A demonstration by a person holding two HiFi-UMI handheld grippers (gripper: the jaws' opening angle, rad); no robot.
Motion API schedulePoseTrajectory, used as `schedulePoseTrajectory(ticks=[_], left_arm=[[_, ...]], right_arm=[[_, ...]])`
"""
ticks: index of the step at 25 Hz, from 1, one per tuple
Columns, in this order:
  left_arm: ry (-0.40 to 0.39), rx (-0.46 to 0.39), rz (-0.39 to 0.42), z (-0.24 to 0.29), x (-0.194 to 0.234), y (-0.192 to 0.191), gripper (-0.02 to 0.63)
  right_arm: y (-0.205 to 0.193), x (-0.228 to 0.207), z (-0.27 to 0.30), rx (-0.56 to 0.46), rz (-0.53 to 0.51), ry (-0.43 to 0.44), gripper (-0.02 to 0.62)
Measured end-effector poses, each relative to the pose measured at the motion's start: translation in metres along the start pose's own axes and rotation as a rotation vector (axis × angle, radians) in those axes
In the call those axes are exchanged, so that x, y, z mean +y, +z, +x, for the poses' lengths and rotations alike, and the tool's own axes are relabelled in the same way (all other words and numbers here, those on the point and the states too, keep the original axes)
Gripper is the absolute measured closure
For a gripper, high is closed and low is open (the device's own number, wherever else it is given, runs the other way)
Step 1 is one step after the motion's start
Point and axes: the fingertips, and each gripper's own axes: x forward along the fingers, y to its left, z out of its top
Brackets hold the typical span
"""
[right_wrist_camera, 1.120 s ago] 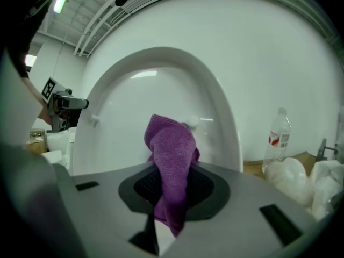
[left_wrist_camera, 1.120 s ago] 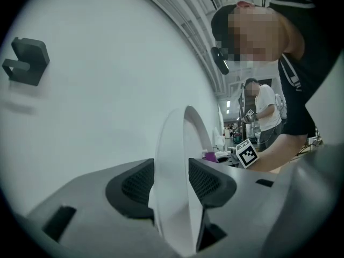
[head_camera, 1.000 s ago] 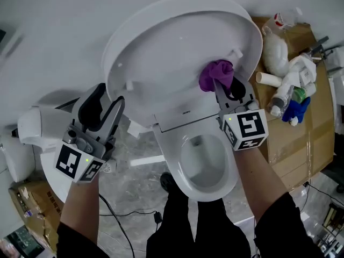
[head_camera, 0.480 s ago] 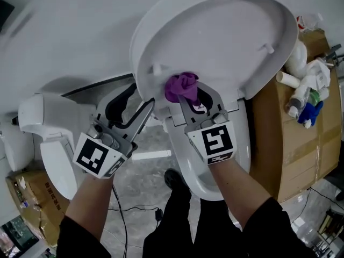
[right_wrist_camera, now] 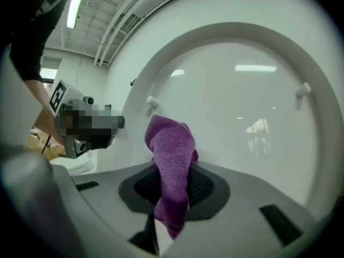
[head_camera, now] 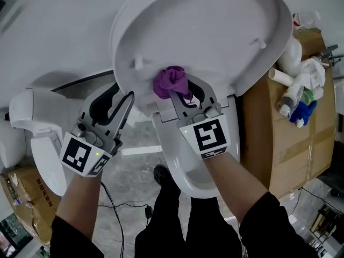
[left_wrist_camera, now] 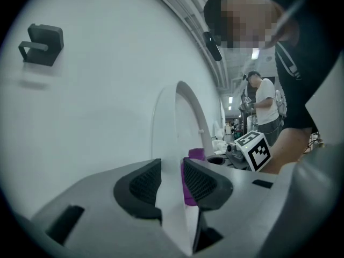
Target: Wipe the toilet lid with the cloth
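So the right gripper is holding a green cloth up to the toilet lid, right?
Not quite: the cloth is purple, not green. The rest is right. The right gripper is shut on it and holds it up to the toilet lid. The right gripper view shows this.

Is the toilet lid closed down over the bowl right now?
No, the toilet lid stands raised above the bowl, and the right gripper holds the purple cloth up at its inner face.
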Motion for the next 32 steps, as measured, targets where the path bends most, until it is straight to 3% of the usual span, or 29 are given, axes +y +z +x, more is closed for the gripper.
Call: schedulePoseTrajectory(ticks=[10,16,22,32], left_arm=[[0.111,0.022,-0.018,0.003,0.008,-0.002,0.472],[0.150,0.021,-0.015,0.004,0.008,-0.002,0.472],[0.136,0.012,-0.011,0.005,0.006,-0.002,0.472],[0.032,-0.014,-0.008,0.003,0.000,-0.009,0.471]], right_arm=[[-0.025,-0.131,-0.064,0.071,-0.062,-0.158,0.505],[-0.034,-0.168,-0.084,0.082,-0.058,-0.234,0.505],[-0.039,-0.131,-0.065,0.057,-0.029,-0.214,0.505],[-0.052,-0.005,-0.003,0.031,-0.006,-0.082,0.505]])
